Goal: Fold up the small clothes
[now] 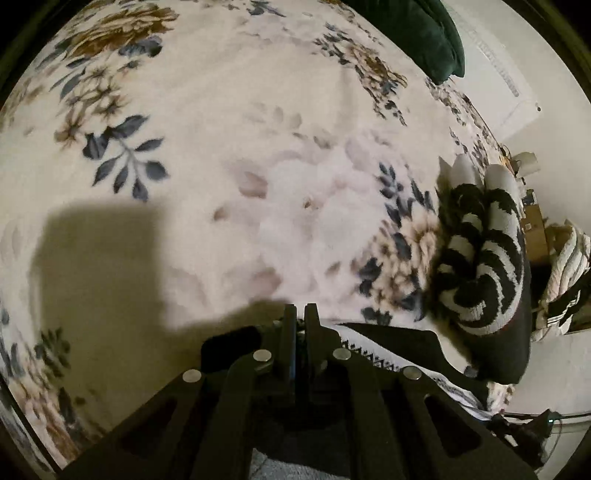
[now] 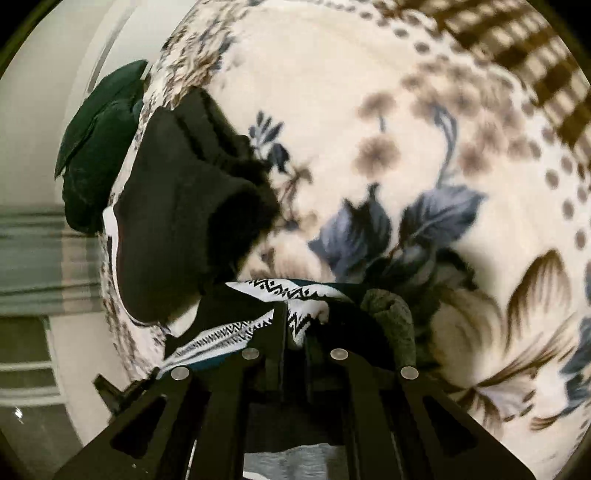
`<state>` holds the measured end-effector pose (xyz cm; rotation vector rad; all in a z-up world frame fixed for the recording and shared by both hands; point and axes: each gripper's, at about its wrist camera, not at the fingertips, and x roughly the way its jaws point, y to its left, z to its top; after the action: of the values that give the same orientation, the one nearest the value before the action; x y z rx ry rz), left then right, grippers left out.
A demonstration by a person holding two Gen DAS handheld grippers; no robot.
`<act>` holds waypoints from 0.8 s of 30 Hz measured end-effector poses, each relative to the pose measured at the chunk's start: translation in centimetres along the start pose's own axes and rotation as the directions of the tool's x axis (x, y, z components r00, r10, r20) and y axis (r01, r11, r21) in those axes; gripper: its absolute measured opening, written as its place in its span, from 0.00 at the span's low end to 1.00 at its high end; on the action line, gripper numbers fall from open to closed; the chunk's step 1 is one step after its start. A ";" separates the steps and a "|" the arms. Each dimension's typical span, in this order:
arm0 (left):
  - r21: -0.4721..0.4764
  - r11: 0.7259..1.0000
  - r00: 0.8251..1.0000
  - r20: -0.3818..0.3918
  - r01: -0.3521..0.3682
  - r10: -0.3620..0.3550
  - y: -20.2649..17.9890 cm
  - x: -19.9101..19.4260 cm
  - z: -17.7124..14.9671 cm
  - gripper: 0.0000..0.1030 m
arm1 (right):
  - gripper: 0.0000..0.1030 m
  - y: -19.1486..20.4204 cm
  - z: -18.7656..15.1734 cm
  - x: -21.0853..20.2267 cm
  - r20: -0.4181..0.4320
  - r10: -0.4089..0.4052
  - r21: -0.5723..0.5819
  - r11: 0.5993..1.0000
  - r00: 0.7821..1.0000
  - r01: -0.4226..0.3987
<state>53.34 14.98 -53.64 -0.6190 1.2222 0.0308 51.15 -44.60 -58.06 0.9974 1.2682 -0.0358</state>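
My left gripper (image 1: 300,308) is shut, its fingers close together over the floral blanket (image 1: 221,147), with nothing visible between the tips. A white sock with black zigzag trim (image 1: 373,354) lies just to its right. My right gripper (image 2: 295,314) is shut on that zigzag sock (image 2: 295,295), whose cloth bunches between the fingers. A grey sock (image 2: 395,317) lies rolled beside it on the right. A black and white striped fuzzy sock pair (image 1: 480,258) sits at the right in the left wrist view. A black garment (image 2: 177,221) lies left of my right gripper.
A dark green cushion (image 1: 417,33) sits at the blanket's far edge, also in the right wrist view (image 2: 99,147). A checkered cloth (image 2: 517,55) lies at the far right. The bed edge and a white wall (image 1: 517,92) are to the right, with clutter beyond.
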 end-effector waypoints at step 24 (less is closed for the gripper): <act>-0.212 0.974 0.997 0.002 0.074 -0.075 8.3 -3.3 -18.4 0.94 | 0.89 -11.9 -20.5 -3.3 0.043 0.106 0.177 0.978 0.993 -0.112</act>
<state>33.34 14.45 -57.94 -0.8512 1.2092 0.0981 27.90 -40.35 -61.72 1.2156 1.1933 -0.0827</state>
